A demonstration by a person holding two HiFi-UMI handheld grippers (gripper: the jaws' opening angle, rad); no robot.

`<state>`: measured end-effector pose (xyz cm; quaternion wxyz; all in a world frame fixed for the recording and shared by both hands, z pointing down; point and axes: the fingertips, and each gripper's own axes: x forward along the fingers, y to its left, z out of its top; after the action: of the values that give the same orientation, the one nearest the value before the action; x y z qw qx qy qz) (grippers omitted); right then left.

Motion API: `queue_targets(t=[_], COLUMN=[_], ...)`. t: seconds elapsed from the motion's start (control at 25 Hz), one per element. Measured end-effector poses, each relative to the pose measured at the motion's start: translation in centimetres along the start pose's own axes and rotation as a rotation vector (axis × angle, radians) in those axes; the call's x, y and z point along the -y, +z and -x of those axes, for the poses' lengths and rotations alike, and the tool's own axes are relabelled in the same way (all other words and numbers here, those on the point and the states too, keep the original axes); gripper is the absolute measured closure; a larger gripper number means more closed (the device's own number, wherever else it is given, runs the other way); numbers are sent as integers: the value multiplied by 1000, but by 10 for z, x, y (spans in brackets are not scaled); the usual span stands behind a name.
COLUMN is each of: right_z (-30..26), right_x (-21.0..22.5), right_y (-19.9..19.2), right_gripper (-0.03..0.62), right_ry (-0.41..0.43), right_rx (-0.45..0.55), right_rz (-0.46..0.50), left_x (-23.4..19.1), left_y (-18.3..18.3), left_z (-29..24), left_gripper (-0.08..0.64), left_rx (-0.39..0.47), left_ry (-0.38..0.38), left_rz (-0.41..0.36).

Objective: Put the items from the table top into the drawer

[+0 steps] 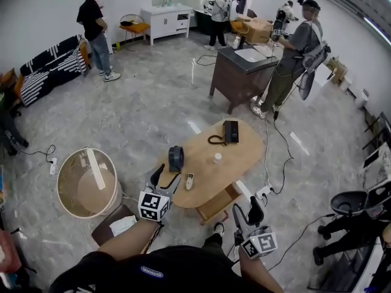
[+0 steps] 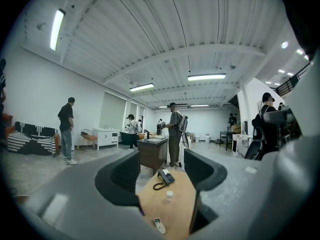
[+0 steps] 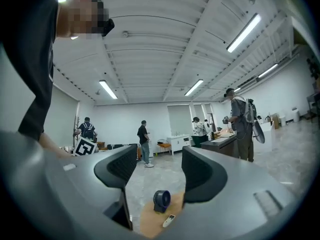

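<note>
Left gripper (image 1: 166, 179): jaws apart, gripping nothing, just off the table's 8 o'clock edge.
Right gripper (image 1: 247, 213): jaws apart, empty, at the table's 5 o'clock side.
Oval wooden table (image 1: 241, 157): carries four items.
Small dark round fan (image 1: 176, 158): upright at 9 o'clock.
Slim white remote (image 1: 189, 181): 7 o'clock, near the edge.
Small white jar (image 1: 217, 158): about centre.
Black desk phone (image 1: 231, 131): 12 o'clock, cord coiled beside it.
Wooden drawer (image 1: 215, 205): pulled out under the 6 o'clock edge.

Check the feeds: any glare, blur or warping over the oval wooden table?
Head view: evenly lit, sharp, oval wooden table clear, edges bowed. Left gripper view: strong fisheye, black corners, ceiling strip light bright, no glare on the table. Right gripper view: same warping, black corners too.
</note>
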<state>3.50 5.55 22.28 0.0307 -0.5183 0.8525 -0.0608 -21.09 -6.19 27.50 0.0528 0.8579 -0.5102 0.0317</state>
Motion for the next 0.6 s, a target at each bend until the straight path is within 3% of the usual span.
queue_targets(t=[0.28, 0.6], right_z=[-57, -113], right_x=[66, 174], right_y=[-16, -20], right_gripper=[301, 301], right_ry=[129, 173], right_rx=[1, -7], right_rz=[-36, -41], left_x=[3, 24], left_y=[-21, -58], left_z=[-46, -118], left_gripper=[278, 280], left_rx=[-21, -39], left_ry=[110, 176], left_rz=[-14, -19])
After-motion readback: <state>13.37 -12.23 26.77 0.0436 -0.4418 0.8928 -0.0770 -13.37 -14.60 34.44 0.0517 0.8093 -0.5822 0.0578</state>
